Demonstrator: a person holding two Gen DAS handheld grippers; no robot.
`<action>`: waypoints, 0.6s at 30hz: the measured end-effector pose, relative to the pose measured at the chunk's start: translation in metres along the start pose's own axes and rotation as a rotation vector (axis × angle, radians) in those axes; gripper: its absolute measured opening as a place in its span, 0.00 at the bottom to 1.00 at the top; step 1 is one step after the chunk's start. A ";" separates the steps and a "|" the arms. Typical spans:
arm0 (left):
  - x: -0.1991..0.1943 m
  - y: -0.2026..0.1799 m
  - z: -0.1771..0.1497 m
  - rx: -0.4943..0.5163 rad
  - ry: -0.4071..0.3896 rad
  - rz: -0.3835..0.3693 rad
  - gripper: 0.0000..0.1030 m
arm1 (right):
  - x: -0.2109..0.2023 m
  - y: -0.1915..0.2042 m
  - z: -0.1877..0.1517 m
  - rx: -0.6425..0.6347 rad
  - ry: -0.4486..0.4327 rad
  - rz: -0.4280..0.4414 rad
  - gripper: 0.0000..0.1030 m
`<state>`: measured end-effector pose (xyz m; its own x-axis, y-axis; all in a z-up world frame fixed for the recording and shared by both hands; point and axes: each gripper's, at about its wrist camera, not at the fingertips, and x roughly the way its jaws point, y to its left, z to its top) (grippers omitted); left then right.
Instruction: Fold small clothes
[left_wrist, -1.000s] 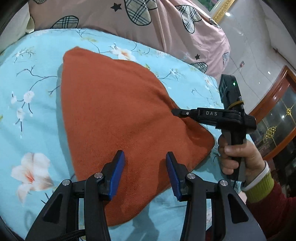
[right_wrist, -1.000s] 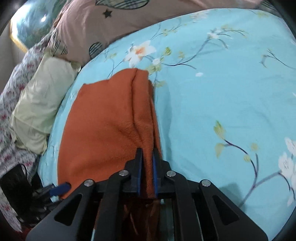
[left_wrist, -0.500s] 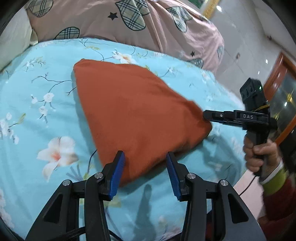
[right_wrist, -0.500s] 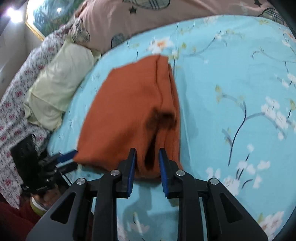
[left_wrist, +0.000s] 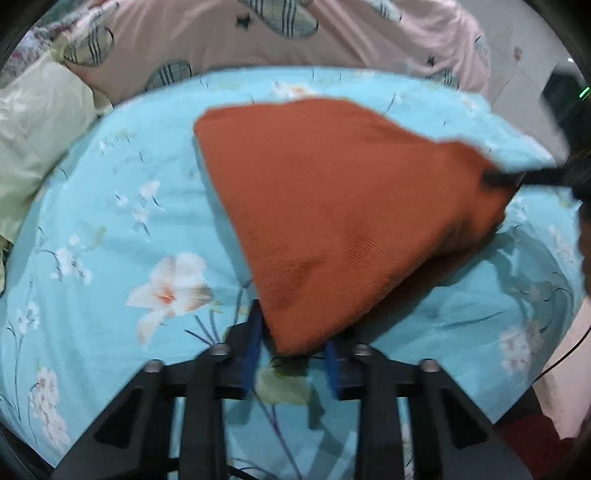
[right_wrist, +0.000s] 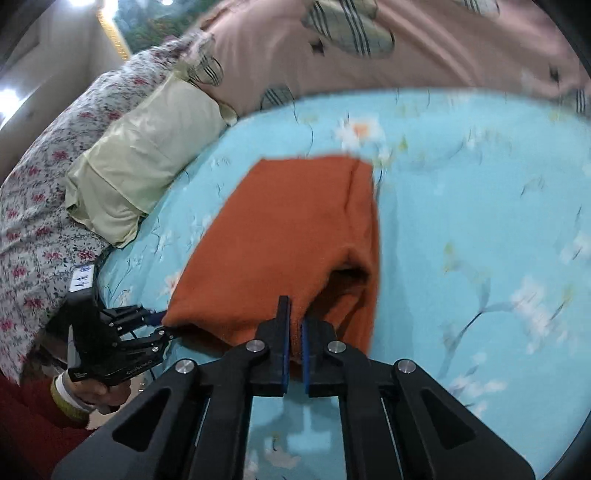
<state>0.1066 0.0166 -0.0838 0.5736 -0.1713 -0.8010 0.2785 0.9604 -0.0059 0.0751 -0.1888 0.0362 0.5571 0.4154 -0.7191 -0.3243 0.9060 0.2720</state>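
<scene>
Two black tongs grip the rust-orange knitted garment (right_wrist: 291, 236) above the turquoise floral bedsheet (right_wrist: 480, 229): right tongs (right_wrist: 294, 354) nearly closed on its near edge, left tongs (left_wrist: 291, 354) part-open around a drooping corner.

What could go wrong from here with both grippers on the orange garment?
1. The left gripper looks only partly closed around the orange garment's corner; it may slip out.
2. The right gripper pinches a bunched edge beside an open pocket, so layers could separate.
3. Motion blur suggests fast movement; the fold may land crooked on the blue sheet.
</scene>
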 end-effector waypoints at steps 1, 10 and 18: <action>-0.001 -0.001 0.001 -0.021 -0.004 0.000 0.20 | 0.000 -0.005 -0.001 -0.020 0.017 -0.045 0.05; 0.000 0.009 -0.001 -0.098 0.039 -0.063 0.13 | 0.021 -0.031 -0.038 0.031 0.126 -0.157 0.19; -0.050 0.032 -0.001 -0.086 -0.020 -0.218 0.13 | -0.006 -0.020 0.009 0.140 -0.035 -0.051 0.23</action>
<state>0.0858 0.0558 -0.0440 0.5227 -0.3805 -0.7629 0.3317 0.9151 -0.2292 0.0850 -0.2084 0.0412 0.5970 0.3688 -0.7125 -0.1865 0.9276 0.3238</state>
